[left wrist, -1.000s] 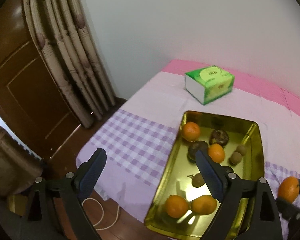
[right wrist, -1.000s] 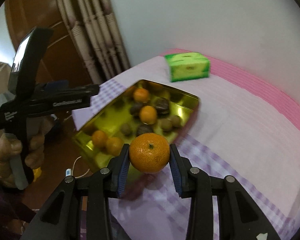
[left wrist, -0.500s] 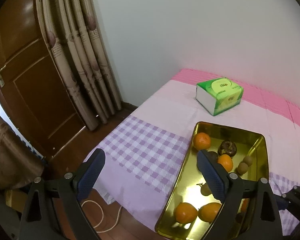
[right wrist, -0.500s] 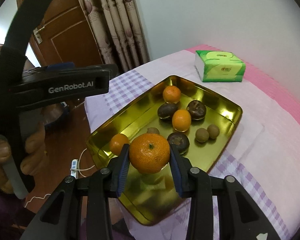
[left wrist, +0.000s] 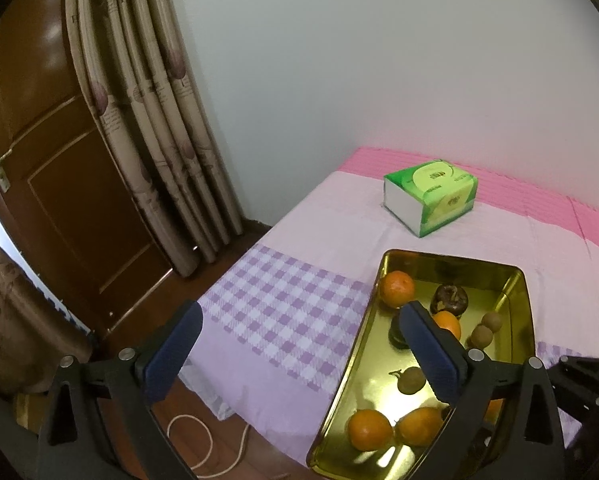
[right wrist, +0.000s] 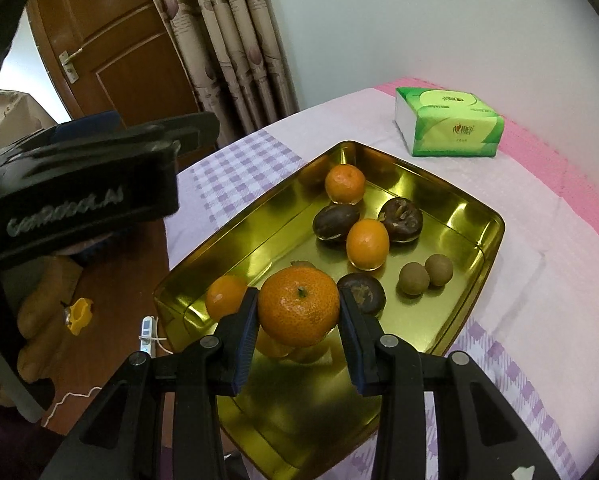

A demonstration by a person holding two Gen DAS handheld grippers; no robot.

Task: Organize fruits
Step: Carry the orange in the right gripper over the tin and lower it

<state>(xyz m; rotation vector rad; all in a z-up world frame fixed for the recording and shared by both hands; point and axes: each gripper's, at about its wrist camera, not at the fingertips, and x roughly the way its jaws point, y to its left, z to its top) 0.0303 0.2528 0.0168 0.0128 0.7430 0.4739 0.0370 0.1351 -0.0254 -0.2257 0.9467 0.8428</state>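
Note:
A gold metal tray (right wrist: 492, 222) lies on the cloth-covered table and holds several oranges, dark brown fruits and small tan round fruits. My right gripper (right wrist: 298, 295) is shut on a large orange (right wrist: 298, 309) and hangs over the near end of the tray, beside a smaller orange (right wrist: 224, 297) and a dark fruit (right wrist: 363, 291). My left gripper (left wrist: 299, 316) is to the left of the tray (left wrist: 451, 258), above the purple checked cloth. Its jaws are opening and nothing is between them. A hand holds the left tool's black body (right wrist: 79, 200).
A green tissue pack (left wrist: 431, 200) lies beyond the tray near the pink strip at the wall. The table edge drops to a wooden floor on the left, with a white cable (left wrist: 203, 444) and a yellow object (right wrist: 77, 314). Curtains (left wrist: 147, 120) and a brown door stand behind.
My right gripper has carried the orange from beside the tray to over its near end, and lower. The left gripper's jaws have widened a little; its view has tilted up slightly.

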